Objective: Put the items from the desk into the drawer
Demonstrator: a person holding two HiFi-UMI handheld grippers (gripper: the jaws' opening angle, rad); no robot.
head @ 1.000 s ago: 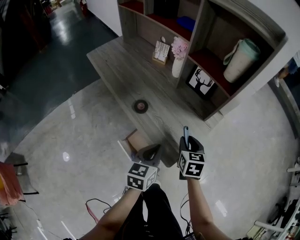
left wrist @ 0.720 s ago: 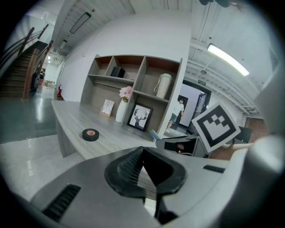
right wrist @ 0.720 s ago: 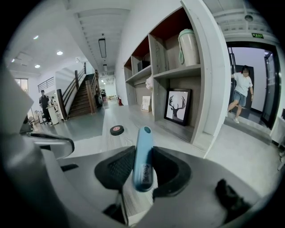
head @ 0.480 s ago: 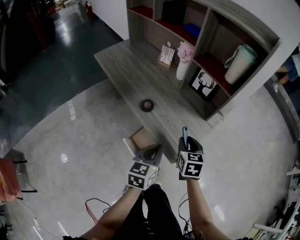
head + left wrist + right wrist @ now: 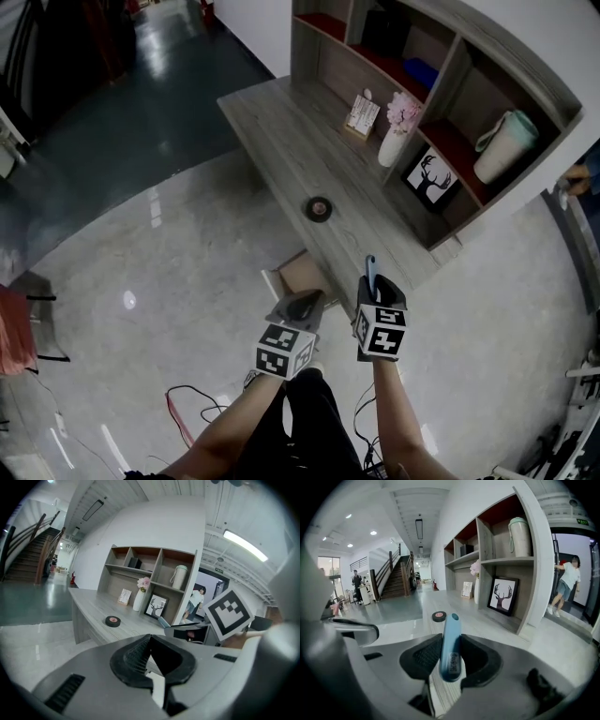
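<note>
Grey desk (image 5: pixel 281 131) ahead, right gripper (image 5: pixel 372 284) clamping blue tube (image 5: pixel 451 641), left gripper (image 5: pixel 150 639) closed, empty.

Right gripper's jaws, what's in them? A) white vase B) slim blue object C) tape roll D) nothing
B: the right gripper has its jaws closed on a slim blue object, while the tape roll lies out on the desk.

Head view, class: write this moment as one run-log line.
right tool: shut on blue stick | left tool: shut, empty | tape roll: on desk | drawer: open
</note>
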